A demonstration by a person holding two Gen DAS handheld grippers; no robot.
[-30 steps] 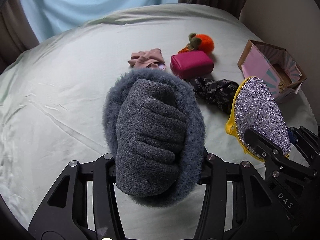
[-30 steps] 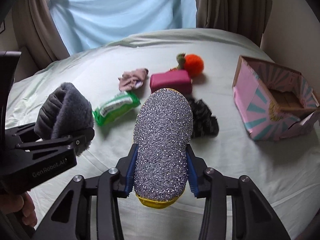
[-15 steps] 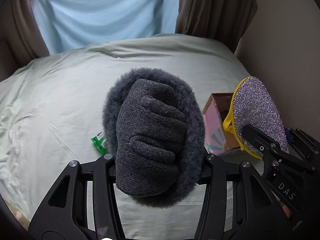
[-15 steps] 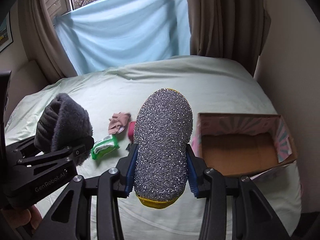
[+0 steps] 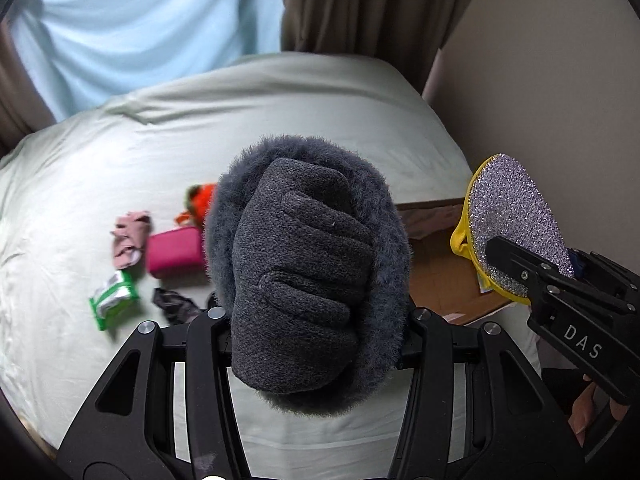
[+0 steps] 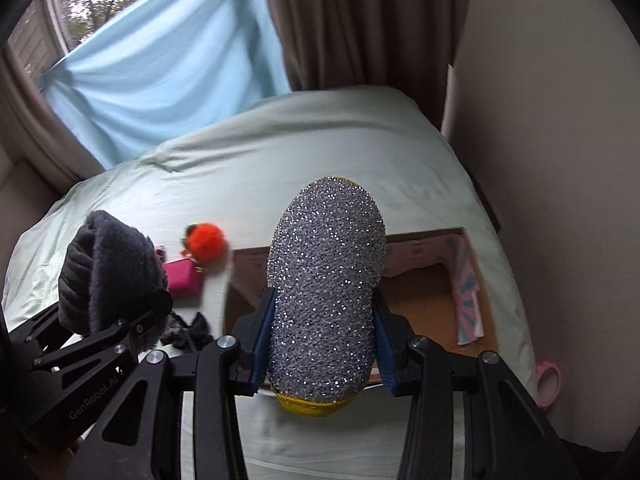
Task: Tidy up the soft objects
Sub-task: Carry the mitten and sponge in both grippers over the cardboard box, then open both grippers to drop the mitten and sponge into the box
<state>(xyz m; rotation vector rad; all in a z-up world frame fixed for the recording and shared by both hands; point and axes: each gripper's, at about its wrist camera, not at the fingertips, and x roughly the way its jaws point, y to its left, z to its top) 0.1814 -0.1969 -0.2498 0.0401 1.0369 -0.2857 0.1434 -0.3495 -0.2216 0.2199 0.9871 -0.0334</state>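
Observation:
My left gripper (image 5: 316, 336) is shut on a rolled grey glove with a furry cuff (image 5: 308, 264), held above the pale green bed. My right gripper (image 6: 324, 344) is shut on a silver glitter sponge with a yellow back (image 6: 326, 280), held above the near edge of an open cardboard box (image 6: 424, 300). In the left wrist view the sponge (image 5: 516, 220) and the box (image 5: 436, 272) sit to the right. In the right wrist view the glove (image 6: 108, 268) shows at the left, in the left gripper (image 6: 132, 320).
On the bed (image 5: 280, 120) lie an orange pompom (image 6: 206, 242), a magenta pouch (image 5: 174, 252), a pink cloth (image 5: 130, 234), a green packet (image 5: 114, 300) and a dark scrunchie (image 5: 174, 304). A wall (image 6: 560, 160) stands right of the bed; curtains (image 6: 360, 20) hang behind.
Both grippers have risen and swung right, carrying the glove and sponge. The box has come from the far right to under the sponge; the loose items have slid left.

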